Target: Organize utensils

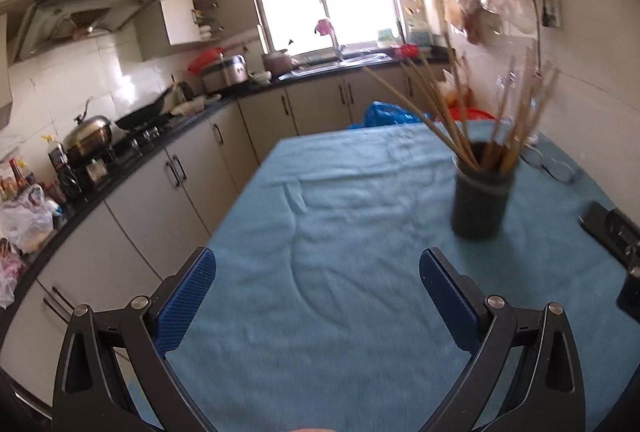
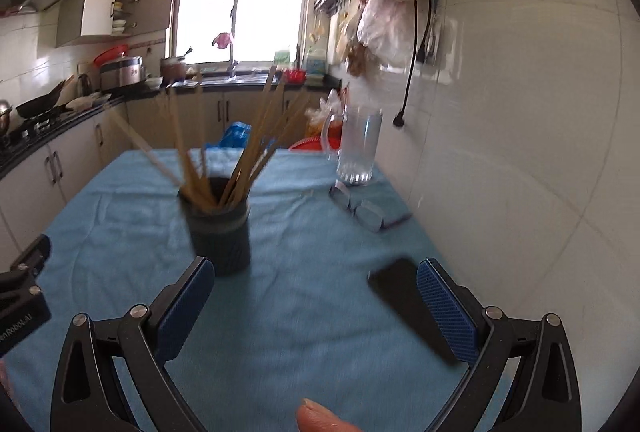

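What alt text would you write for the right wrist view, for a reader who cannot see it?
A dark cup full of chopsticks stands on a blue tablecloth, just beyond the open, empty right tool. A glass mug, eyeglasses and a phone lie to the right, by the wall.

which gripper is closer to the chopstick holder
Right. The right gripper sits just before the chopstick holder; the left gripper is farther back, off to its left.
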A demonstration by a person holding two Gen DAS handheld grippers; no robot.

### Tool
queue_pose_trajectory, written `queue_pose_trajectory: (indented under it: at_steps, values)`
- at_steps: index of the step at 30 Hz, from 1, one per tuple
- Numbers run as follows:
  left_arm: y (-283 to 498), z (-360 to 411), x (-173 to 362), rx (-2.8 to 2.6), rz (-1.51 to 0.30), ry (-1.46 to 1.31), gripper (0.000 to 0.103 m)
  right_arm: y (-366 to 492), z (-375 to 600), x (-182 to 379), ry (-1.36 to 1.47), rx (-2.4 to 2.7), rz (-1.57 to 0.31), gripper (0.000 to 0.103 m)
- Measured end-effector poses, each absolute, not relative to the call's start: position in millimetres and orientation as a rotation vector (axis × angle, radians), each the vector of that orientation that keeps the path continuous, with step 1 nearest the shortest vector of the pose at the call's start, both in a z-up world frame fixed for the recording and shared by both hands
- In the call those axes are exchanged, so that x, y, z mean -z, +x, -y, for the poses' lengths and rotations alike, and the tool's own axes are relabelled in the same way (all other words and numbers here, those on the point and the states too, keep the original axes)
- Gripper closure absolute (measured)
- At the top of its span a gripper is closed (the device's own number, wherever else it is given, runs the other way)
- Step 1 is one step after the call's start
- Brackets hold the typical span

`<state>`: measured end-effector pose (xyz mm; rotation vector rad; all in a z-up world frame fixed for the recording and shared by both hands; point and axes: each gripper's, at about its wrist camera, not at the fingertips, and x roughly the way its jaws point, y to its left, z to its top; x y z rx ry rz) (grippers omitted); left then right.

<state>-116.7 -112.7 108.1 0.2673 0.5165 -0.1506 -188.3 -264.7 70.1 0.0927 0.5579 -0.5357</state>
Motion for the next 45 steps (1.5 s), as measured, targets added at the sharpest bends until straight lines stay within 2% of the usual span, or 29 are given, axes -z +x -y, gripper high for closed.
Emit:
queue_pose_trajectory:
  at_steps: [9,45]
  values:
    - [-160.0,83.2,-89.4,0.144,-0.547,0.220,0.002,-234.4,231.5,-46.6,0.101,0.532,-0.606,0.000]
    - [-150.0,83.9,-66.8,0.167,-0.617,0.229,0.002,-227.1,230.7,-30.5,0.131,0.517,-0.660,0.000]
